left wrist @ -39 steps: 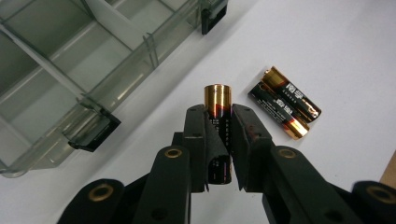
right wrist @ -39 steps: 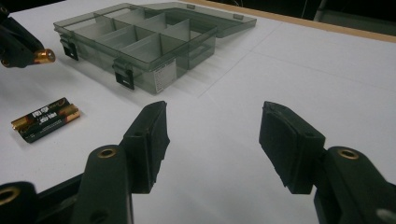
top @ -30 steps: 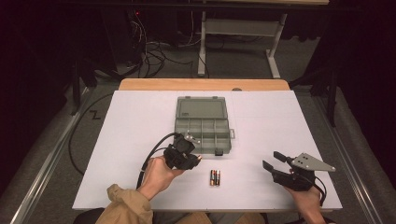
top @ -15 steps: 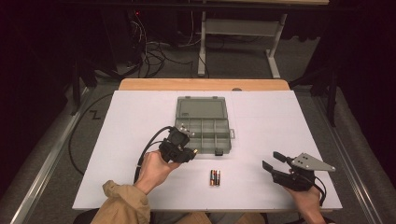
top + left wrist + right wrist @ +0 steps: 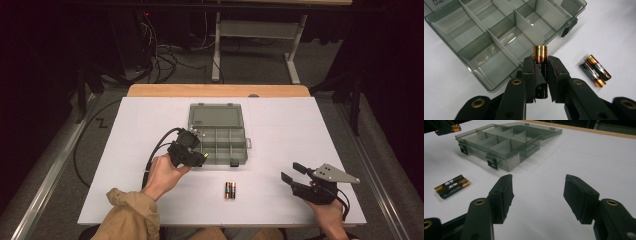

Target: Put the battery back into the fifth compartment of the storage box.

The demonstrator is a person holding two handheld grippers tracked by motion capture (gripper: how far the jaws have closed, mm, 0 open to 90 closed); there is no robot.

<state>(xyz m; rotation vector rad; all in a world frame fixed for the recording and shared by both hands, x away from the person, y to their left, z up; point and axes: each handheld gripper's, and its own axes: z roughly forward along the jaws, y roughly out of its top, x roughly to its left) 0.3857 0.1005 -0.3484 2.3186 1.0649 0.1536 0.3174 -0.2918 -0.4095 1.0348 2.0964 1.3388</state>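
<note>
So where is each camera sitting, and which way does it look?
High view: sits above the person's side, looks forward and down on the table; both hands show, with the left claw and right claw.
Left gripper view: rides the left claw, looks along its jaws, shut on a battery, toward the open box.
Right gripper view: rides the right claw, jaws apart, looks across the table to the box.
Shared: all three show the box and the two batteries lying on the table.

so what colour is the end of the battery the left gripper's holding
Shiny copper-gold on a black battery; the left gripper view shows it best.
</note>
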